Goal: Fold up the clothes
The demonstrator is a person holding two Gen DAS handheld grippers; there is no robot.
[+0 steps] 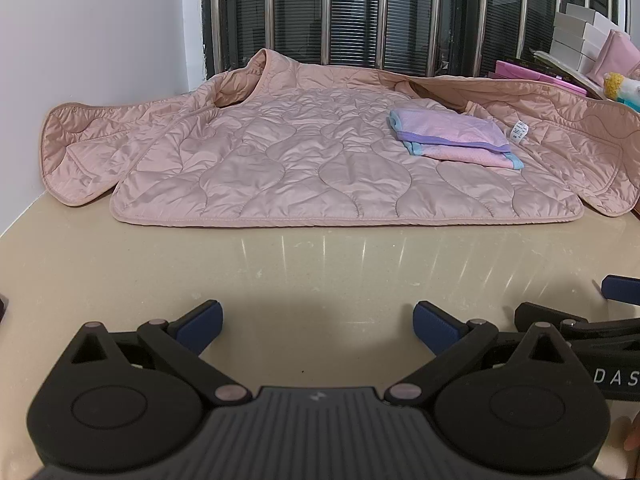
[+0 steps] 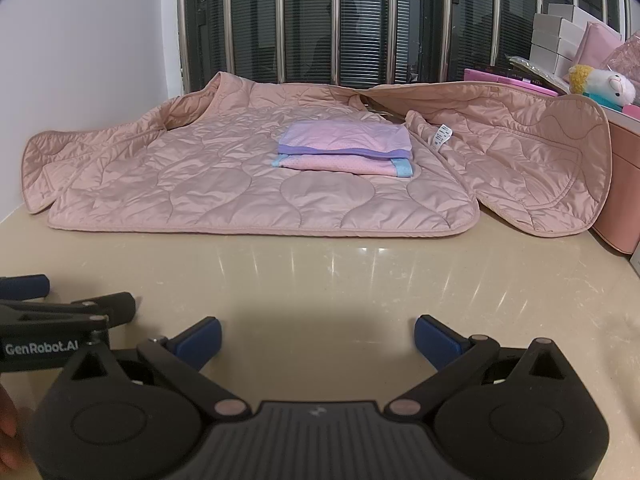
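A white wall (image 1: 80,40) stands at the far left. A big pink quilted jacket (image 1: 320,160) lies spread open on the tan table (image 1: 320,264), at the far side by the dark window bars (image 1: 360,12). Its left flap (image 1: 80,152) curls up by the wall. A small folded cloth (image 1: 452,136) (pink and purple with blue edges) sits on the jacket, right of the middle. A white tag (image 1: 519,131) shows just beside it. The jacket's right flap (image 2: 540,160) leans up against a pink box (image 2: 624,200). Far right are white boxes (image 2: 560,36) and a fluffy toy (image 2: 604,84).

Near us, the left tongs (image 1: 318,326) hang over the bare table, wide open and holding nothing. The right tongs (image 2: 318,334) are just beside them, also wide open and empty.
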